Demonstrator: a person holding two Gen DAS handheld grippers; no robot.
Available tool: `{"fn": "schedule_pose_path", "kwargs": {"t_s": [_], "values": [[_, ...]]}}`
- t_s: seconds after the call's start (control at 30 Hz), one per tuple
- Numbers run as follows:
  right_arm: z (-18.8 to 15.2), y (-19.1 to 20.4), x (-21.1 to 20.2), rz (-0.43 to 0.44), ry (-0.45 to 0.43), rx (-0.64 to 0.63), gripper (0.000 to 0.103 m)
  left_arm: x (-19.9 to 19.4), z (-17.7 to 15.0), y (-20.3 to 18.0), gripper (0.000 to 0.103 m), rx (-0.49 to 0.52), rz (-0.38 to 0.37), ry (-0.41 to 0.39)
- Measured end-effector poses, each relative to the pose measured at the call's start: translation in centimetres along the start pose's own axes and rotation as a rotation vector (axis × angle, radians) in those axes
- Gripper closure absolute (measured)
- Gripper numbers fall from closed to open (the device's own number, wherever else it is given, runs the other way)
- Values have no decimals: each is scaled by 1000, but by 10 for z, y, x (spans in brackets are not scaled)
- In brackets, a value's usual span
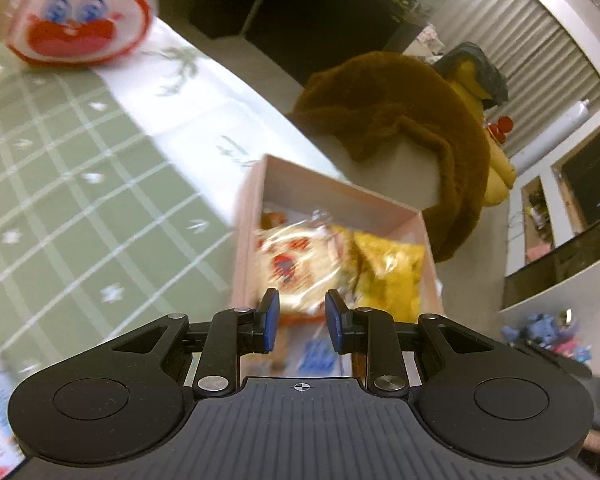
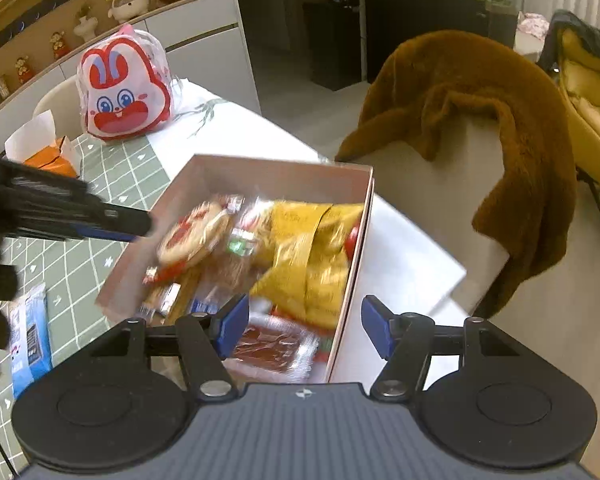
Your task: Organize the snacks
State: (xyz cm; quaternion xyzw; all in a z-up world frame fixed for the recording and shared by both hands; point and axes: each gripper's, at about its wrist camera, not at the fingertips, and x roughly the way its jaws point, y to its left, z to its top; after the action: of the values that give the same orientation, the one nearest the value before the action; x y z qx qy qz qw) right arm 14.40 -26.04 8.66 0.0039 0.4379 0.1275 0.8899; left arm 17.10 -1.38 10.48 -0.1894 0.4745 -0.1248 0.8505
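Green checked cloth (image 2: 100,252) covers the table under your hands. Nearest you, the right gripper (image 2: 304,326) hangs with its jaws apart and empty, straddling the near right wall of the pink box (image 2: 352,264). Your left gripper (image 1: 302,316) is parted too, gripping nothing, above the round clear-wrapped snack (image 1: 296,264) inside that box, beside a yellow packet (image 1: 392,276). Farther off stands the rabbit-face bag (image 2: 124,88); a brown fur coat (image 2: 480,120) drapes over the chair beyond the table.

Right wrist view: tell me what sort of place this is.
Probably a home dining or living area: a cloth-covered table, a chair draped with a brown furry coat, and wall shelves of ornaments.
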Motion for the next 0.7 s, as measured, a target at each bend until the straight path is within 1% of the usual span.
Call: {"fn": "schedule_pose_path", "kwargs": {"t_s": [0.07,0.13,0.23,0.3,0.37,0.43,0.47,0.57,0.7], "values": [[-13,8,-7,-3,1,-5,40,-23,-14,9,74,-9,28,-30],[-24,16,-11,-4,4,-10,40,-44,-33,24,74,-38,72,-56],[-37,34,-18,-2,-4,-21,40,-69,-63,54,74,-87,101,-48],[-48,48,-22,20,6,-26,37,-78,-79,68,74,-107,142,-53],[-61,68,-23,54,39,-55,35,-91,-94,82,74,-108,198,-71],[-75,90,-23,75,66,-96,35,-100,-103,97,74,-124,254,-90],[-82,103,-23,88,82,-123,35,-107,-106,108,74,-153,274,-102],[-99,140,-22,142,119,-190,35,-122,-116,135,74,-239,297,-122],[-117,183,-18,230,176,-250,35,-121,-119,154,74,-278,307,-112]]}}
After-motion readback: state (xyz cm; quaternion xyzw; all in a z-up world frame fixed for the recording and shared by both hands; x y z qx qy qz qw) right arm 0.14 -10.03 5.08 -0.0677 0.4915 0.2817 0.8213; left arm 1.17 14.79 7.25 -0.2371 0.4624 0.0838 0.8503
